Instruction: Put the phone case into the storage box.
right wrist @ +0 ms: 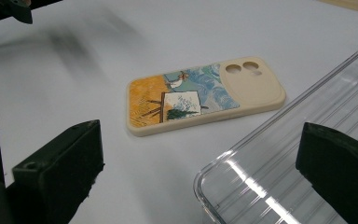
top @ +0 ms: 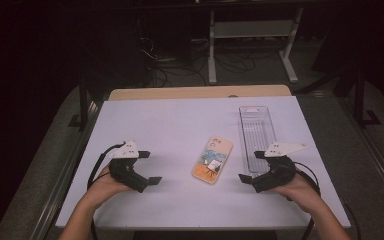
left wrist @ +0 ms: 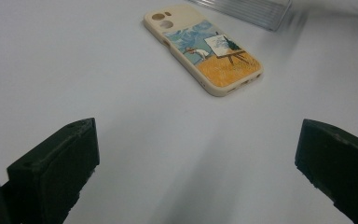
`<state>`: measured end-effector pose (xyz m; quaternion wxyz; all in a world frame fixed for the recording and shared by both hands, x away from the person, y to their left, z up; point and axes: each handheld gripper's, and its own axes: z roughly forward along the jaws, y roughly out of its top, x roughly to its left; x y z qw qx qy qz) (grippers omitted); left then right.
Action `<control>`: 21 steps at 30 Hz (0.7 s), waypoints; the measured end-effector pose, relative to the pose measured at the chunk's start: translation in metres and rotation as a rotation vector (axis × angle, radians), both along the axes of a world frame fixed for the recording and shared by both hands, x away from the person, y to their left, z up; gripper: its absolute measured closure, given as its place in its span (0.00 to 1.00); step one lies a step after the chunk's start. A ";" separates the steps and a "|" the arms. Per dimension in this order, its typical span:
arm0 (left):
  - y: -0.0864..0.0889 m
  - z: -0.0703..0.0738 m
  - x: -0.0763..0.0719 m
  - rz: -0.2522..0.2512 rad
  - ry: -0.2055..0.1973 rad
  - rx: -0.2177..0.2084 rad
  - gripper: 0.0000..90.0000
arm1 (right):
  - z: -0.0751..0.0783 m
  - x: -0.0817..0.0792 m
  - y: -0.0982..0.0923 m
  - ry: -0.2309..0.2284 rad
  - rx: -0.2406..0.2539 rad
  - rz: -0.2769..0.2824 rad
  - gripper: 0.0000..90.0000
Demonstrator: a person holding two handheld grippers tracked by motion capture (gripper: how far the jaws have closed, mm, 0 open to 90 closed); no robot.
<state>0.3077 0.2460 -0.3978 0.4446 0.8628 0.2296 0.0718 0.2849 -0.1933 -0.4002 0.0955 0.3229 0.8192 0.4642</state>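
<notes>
Both my tongs rest spread wide and empty: left gripper (top: 150,167), right gripper (top: 248,166), flanking the phone case (top: 212,160) so either can reach in. The case lies flat between them, ahead of both, picture side up. Long axis runs away from me, camera cutouts at the far end. Clear tray (top: 256,135) sits just ahead of my right tongs, probably the drop spot.
</notes>
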 end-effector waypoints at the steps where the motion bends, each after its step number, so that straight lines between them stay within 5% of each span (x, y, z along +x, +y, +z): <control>1: -0.001 0.000 0.000 0.003 0.002 -0.003 0.00 | 0.000 0.000 0.000 0.001 0.001 0.000 0.00; 21: -0.010 0.003 0.005 0.009 0.010 -0.019 0.00 | 0.000 0.001 -0.001 0.011 0.011 -0.013 0.00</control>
